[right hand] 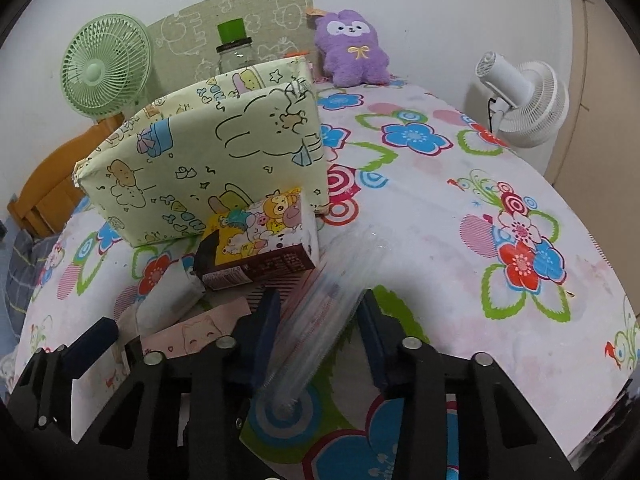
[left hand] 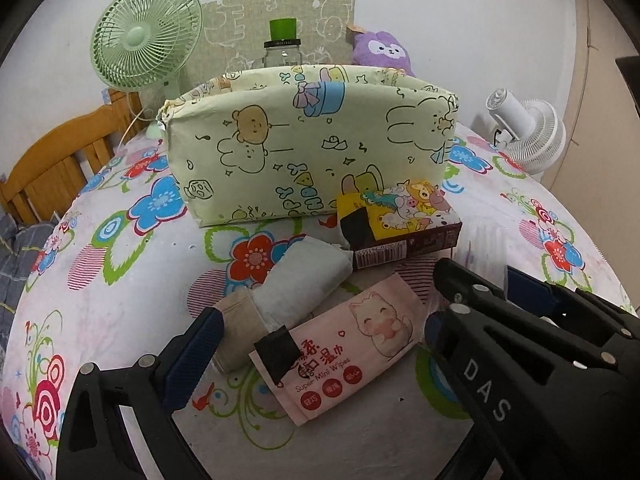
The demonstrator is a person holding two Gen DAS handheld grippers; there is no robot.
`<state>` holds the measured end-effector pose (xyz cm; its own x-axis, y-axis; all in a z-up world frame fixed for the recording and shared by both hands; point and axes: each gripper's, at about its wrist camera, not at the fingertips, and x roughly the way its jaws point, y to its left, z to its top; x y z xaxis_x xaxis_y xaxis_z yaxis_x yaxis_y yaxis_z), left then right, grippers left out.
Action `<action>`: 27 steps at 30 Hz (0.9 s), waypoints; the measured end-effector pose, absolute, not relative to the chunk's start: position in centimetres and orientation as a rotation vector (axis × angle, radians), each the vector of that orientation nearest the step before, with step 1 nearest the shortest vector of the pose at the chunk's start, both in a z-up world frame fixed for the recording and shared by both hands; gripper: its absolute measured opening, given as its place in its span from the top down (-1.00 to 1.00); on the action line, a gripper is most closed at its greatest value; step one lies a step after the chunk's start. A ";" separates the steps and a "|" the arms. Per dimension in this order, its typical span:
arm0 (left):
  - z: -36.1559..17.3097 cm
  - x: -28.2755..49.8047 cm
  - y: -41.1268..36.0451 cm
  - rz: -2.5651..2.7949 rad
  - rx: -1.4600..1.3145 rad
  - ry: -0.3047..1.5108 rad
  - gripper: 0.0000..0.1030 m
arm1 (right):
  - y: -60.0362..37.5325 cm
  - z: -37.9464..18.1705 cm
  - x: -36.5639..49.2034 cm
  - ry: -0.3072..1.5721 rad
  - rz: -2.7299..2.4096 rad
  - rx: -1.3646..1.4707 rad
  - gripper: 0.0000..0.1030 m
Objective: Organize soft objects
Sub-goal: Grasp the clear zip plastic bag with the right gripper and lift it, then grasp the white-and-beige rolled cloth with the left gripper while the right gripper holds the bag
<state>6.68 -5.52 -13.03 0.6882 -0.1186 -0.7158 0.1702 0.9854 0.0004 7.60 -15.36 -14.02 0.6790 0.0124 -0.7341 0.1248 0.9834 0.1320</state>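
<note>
My left gripper (left hand: 320, 332) stands open and wide over a pink wet-wipes pack (left hand: 352, 344) and a rolled grey and beige cloth (left hand: 288, 284). Its left pad sits right beside the roll's beige end. My right gripper (right hand: 318, 320) is shut on a clear plastic packet (right hand: 320, 312), which tilts up between the blue pads. A cartoon tissue pack (right hand: 264, 240) leans against the pale green fabric storage box (right hand: 208, 160), just beyond both grippers. A purple plush (right hand: 352, 52) sits at the back of the table. The two grippers are side by side, almost touching.
A floral cloth (right hand: 440, 208) covers the round table. A green fan (left hand: 144, 36), a glass jar with a green lid (left hand: 282, 48) and a printed board stand behind the box. A white fan (right hand: 520, 104) is at the far right, a wooden chair (left hand: 60, 160) at the left.
</note>
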 end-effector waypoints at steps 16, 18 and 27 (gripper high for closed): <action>-11.2 5.3 -5.3 -0.117 0.076 0.736 -0.97 | -15.7 -11.8 4.8 0.718 -0.046 0.183 0.68; -11.0 5.2 -5.1 -0.107 0.073 0.730 -0.96 | -15.7 -11.5 4.5 0.704 -0.050 0.182 0.69; -10.3 5.9 -3.7 -0.070 0.049 0.731 -0.79 | -15.0 -10.2 4.1 0.655 -0.046 0.174 0.70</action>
